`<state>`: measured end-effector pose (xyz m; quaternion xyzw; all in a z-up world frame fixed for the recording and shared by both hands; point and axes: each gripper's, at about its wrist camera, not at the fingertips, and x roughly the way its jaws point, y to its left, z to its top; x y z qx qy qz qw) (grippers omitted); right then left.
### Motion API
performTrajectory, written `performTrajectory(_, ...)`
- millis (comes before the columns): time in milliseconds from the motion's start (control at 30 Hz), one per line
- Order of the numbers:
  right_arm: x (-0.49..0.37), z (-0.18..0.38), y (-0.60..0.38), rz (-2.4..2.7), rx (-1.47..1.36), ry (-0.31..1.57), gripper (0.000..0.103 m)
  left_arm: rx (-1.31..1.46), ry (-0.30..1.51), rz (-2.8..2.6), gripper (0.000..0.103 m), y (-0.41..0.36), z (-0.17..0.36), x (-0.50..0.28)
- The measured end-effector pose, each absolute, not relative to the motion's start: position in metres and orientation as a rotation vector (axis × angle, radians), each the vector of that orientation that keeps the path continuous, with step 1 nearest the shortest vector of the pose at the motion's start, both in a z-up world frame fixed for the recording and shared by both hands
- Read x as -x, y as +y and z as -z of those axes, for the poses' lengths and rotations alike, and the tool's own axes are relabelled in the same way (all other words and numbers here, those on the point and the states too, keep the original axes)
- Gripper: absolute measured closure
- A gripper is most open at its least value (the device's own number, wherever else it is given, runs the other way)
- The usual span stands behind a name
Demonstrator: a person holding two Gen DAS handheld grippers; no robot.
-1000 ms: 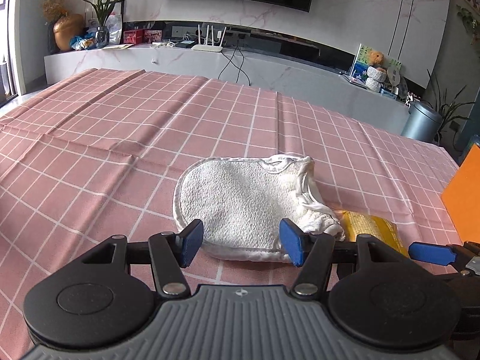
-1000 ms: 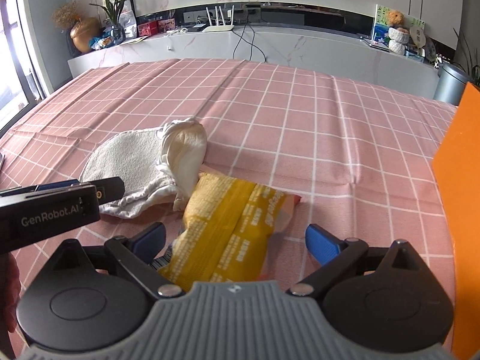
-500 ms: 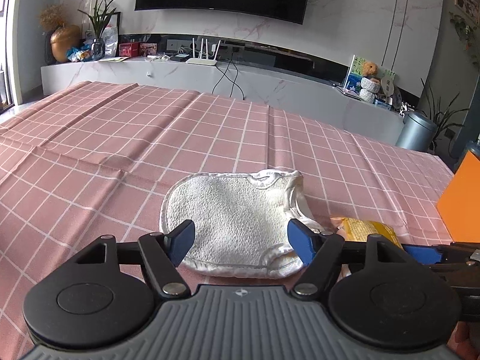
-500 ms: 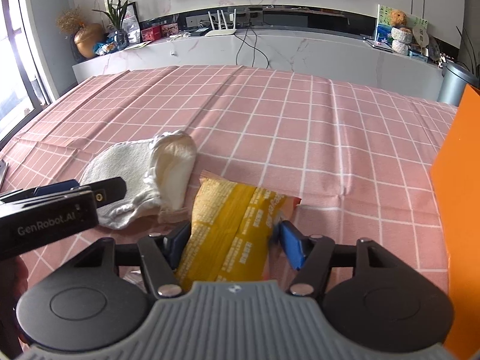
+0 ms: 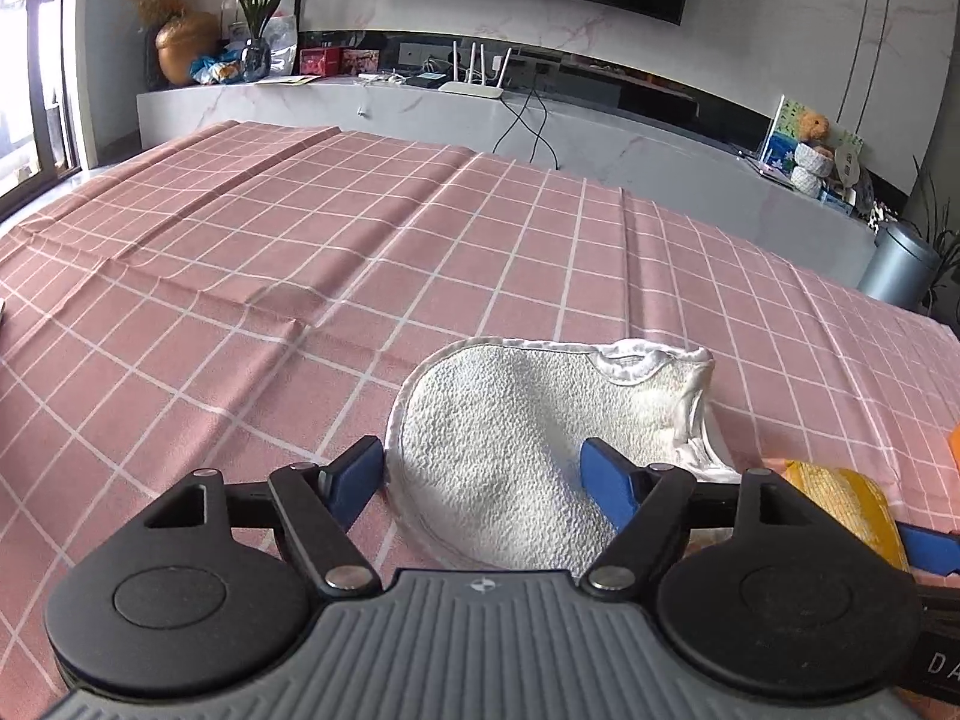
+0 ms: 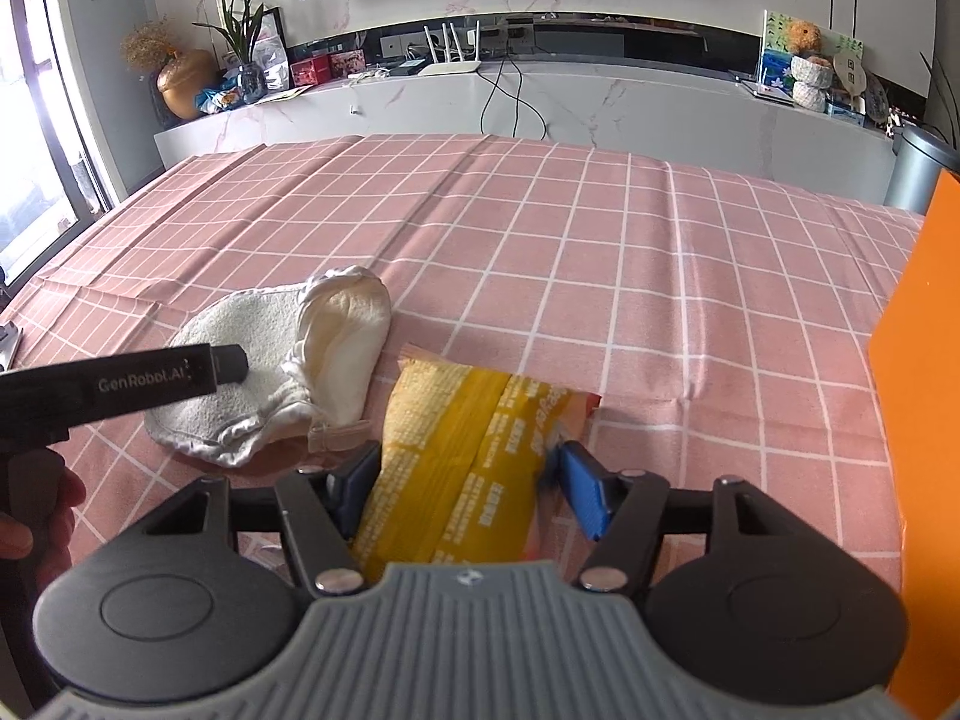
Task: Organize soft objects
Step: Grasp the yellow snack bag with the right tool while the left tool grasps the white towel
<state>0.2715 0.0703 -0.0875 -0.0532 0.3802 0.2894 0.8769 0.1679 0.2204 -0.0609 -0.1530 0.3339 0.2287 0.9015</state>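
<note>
A white terry mitt (image 5: pixel 528 420) lies on the pink checked tablecloth (image 5: pixel 300 252). My left gripper (image 5: pixel 480 477) is open, its blue fingers on either side of the mitt's near edge, apart from it. The mitt also shows in the right wrist view (image 6: pixel 282 360), with its cream opening turned right. A yellow soft packet (image 6: pixel 462 456) lies just right of the mitt. My right gripper (image 6: pixel 462 480) is shut on the packet, blue pads pressing its two sides. The packet's end shows in the left wrist view (image 5: pixel 840 498).
An orange upright panel (image 6: pixel 924 390) stands at the table's right edge. The left gripper's black body (image 6: pixel 114 384) reaches in from the left in the right wrist view. A marble counter (image 6: pixel 540 102) with plants and boxes runs behind the table.
My right gripper closed from wide open onto the yellow packet. My left gripper drew back and rose a little, staying open by the mitt.
</note>
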Motion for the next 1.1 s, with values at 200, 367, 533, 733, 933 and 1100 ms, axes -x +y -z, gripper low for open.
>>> performTrajectory(200, -0.270, 0.088, 0.072, -0.613, 0.115, 0.788, 0.040, 0.215, 0.704, -0.455, 0.051, 0.206, 0.062, -0.168)
performTrajectory(367, -0.269, 0.088, 0.073, -0.616, 0.115, 0.788, 0.040, 0.170, 0.694, -0.411, 0.084, 0.196, 0.059, -0.167)
performTrajectory(533, -0.267, 0.088, 0.070, -0.604, 0.116, 0.788, 0.042, 0.123, 0.672, -0.359, 0.089, 0.181, 0.057, -0.166)
performTrajectory(733, -0.265, 0.082, 0.062, -0.584, 0.106, 0.784, 0.051, 0.124, 0.628, -0.320, 0.089, 0.174, 0.046, -0.164)
performTrajectory(933, -0.260, 0.075, 0.048, -0.554, 0.094, 0.775, 0.053, 0.128, 0.619, -0.325, 0.089, 0.175, 0.039, -0.160)
performTrajectory(1100, -0.252, 0.062, 0.037, -0.538, 0.090, 0.729, 0.054, 0.136, 0.609, -0.309, 0.089, 0.174, 0.035, -0.154)
